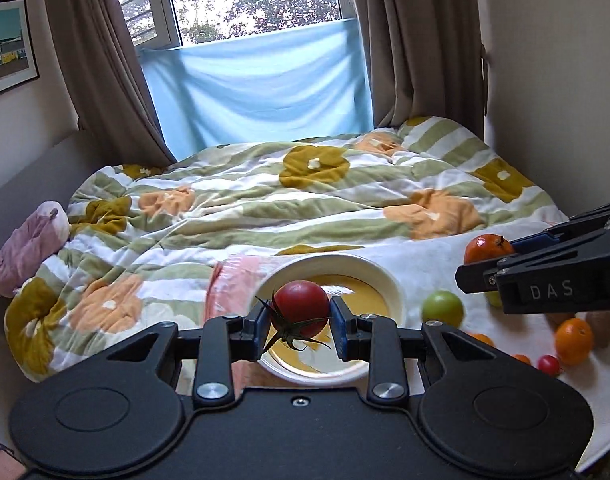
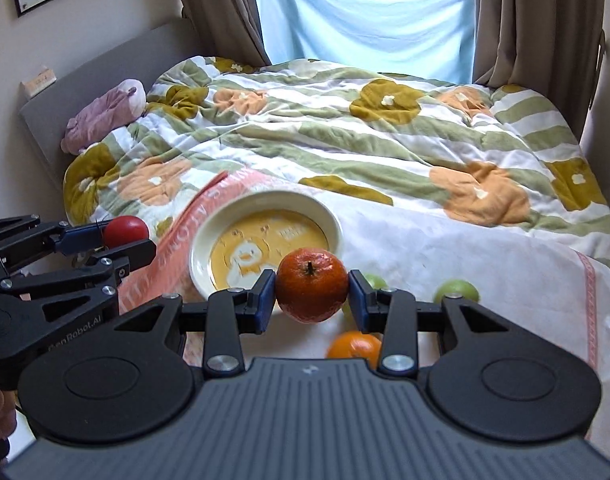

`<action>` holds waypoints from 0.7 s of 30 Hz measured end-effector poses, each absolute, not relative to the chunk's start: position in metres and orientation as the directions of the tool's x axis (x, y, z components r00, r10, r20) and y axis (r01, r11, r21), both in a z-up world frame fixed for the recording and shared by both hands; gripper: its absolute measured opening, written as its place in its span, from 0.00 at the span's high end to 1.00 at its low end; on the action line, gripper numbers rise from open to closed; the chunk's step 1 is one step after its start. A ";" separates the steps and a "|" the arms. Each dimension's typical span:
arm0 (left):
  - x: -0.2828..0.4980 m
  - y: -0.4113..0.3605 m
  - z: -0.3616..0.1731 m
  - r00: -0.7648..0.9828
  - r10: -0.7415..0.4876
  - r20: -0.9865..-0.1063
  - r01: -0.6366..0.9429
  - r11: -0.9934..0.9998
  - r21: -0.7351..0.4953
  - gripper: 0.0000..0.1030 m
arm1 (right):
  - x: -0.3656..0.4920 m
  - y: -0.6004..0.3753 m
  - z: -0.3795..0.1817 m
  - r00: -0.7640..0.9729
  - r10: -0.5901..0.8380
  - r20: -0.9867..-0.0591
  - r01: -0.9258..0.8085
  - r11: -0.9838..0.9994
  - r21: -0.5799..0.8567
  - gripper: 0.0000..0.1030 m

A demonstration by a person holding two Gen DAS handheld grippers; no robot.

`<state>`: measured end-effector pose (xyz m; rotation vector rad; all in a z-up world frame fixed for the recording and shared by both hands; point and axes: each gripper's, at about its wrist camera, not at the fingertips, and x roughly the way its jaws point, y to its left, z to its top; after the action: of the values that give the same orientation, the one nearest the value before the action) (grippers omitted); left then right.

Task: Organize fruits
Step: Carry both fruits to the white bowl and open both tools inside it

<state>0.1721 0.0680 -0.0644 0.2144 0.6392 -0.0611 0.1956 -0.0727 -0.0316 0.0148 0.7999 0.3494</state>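
Note:
My left gripper (image 1: 298, 322) is shut on a red tomato (image 1: 301, 314) with a green stem, held above the near rim of a cream bowl (image 1: 389, 280) with a yellow inside. In the right wrist view the left gripper (image 2: 117, 240) holds the tomato (image 2: 126, 231) left of the bowl (image 2: 329, 220). My right gripper (image 2: 311, 296) is shut on a dark orange tangerine (image 2: 311, 285), held in front of the bowl. In the left wrist view the right gripper (image 1: 485, 268) holds the tangerine (image 1: 488, 248) at the right.
Loose fruit lies on a white cloth (image 2: 505, 280): green fruits (image 1: 442, 308) (image 2: 457, 290), oranges (image 1: 575, 341) (image 2: 355, 347), a small red tomato (image 1: 549, 365), a brown kiwi (image 1: 603, 328). A flowered quilt (image 1: 265, 200) covers the bed. A pink towel (image 2: 209, 216) lies left of the bowl.

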 end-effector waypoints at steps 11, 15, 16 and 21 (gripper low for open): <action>0.277 0.119 -0.104 0.738 -0.064 -0.672 0.213 0.967 0.142 0.66 | 0.301 -0.013 -0.070 0.608 0.264 -0.749 -0.183 0.964 0.191 0.48; 0.306 0.123 -0.129 0.712 -0.104 -0.694 0.266 0.955 0.130 0.66 | 0.331 -0.005 -0.096 0.585 0.250 -0.771 -0.130 0.968 0.216 0.48; 0.314 0.124 -0.135 0.704 -0.119 -0.700 0.282 0.952 0.121 0.66 | 0.336 -0.004 -0.100 0.580 0.246 -0.777 -0.118 0.969 0.219 0.48; 0.339 0.120 -0.160 0.672 -0.171 -0.721 0.342 0.935 0.098 0.66 | 0.356 0.000 -0.120 0.563 0.206 -0.800 -0.075 0.977 0.199 0.48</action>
<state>0.3395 0.1198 -0.1601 0.2331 0.7839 -0.2918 0.3556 0.0003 -0.1203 0.1480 0.9593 0.1663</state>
